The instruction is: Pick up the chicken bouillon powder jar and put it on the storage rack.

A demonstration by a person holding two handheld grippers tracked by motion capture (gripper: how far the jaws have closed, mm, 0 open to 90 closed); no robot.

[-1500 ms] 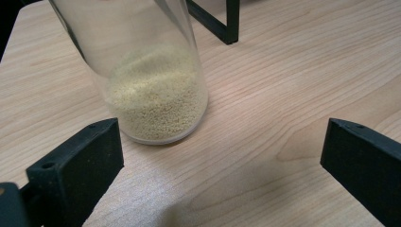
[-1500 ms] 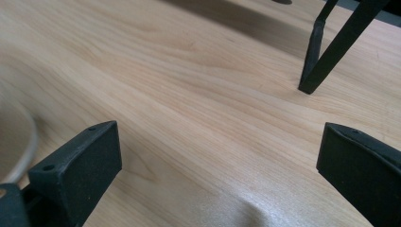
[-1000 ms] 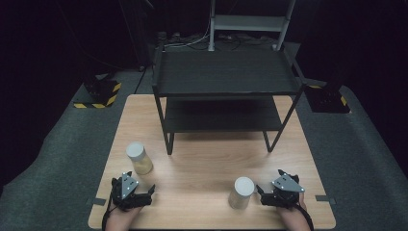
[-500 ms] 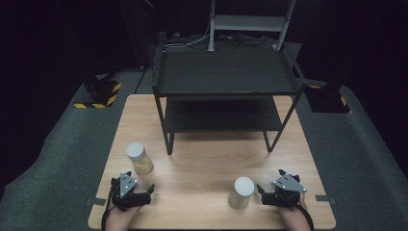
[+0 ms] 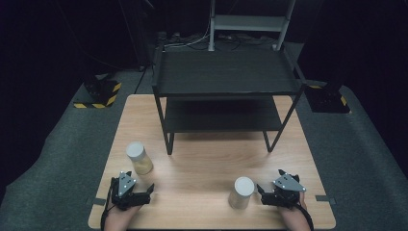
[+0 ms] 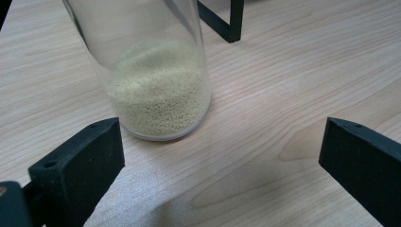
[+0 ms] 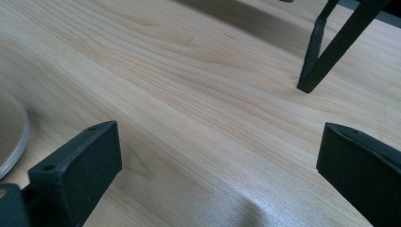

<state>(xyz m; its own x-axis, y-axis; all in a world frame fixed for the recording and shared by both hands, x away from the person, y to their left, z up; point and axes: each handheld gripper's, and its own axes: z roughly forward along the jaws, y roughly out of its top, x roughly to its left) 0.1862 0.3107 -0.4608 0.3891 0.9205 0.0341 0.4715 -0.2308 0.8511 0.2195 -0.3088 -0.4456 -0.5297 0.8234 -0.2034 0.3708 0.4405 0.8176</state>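
Two clear jars with white lids stand on the wooden table [image 5: 202,163]. The left jar [image 5: 136,158] [image 6: 161,90] holds pale yellow grains and sits just ahead of my left gripper [image 5: 146,193] [image 6: 222,156], closer to its left jaw; nothing is between the open jaws. The right jar [image 5: 241,192] stands just left of my right gripper [image 5: 261,195] [image 7: 217,161], which is also open over bare wood. In the right gripper view only the jar's base edge [image 7: 10,132] appears, at the far left.
A black two-tier shelf [image 5: 226,77] stands across the back half of the table, its front legs [image 5: 168,144] [image 7: 316,52] [image 6: 231,21] resting on the wood. Grey floor surrounds the table. Hands come in at the near edge.
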